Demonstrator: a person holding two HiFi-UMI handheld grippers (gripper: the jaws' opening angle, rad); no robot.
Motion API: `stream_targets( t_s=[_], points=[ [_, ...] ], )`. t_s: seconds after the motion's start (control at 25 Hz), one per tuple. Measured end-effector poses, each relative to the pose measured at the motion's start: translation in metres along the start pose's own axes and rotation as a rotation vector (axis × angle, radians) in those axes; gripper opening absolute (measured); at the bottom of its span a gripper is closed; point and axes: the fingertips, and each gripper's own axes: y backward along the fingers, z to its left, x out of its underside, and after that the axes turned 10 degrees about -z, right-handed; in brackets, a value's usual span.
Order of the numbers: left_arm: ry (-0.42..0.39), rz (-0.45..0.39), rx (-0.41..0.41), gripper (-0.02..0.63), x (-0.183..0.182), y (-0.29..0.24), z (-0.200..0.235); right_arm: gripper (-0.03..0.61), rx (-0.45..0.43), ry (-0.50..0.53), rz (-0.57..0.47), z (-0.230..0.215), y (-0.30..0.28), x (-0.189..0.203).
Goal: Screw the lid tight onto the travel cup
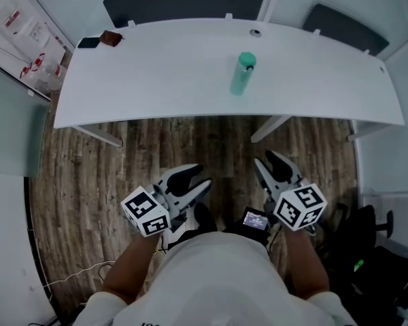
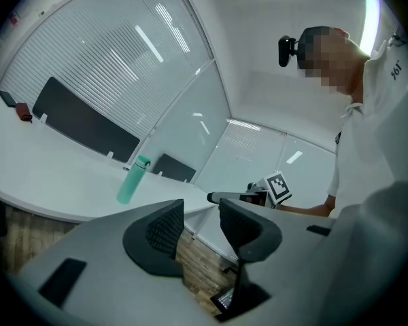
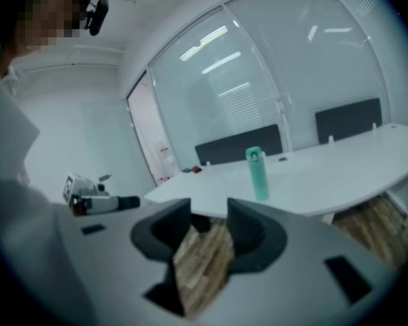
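Standing upright on the white surface [image 1: 156, 73], upper centre of the frame: travel cup [image 1: 241, 79], lid [image 1: 247, 60] on; left tool [image 1: 194, 180] and right tool [image 1: 272, 163], lower frame, jaws apart, empty

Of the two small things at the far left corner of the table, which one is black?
The flat black item nearest the left edge; the reddish-brown item lies beside it.
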Motion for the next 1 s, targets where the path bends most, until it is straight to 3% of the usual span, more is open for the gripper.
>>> stream_targets(
  t_s=[0.44, 1.0],
  points=[
    [0.001, 0.039, 0.005, 0.17, 0.007, -0.055, 0.025, 0.161, -0.009, 0.022, 0.003, -0.049, -0.037, -0.019],
    [-0.074, -0.001, -0.144, 0.171, -0.016, -0.169, 0.096, 0.161, -0.157, 0.021, 0.071, -0.14, -0.105, -0.05]
  ],
)
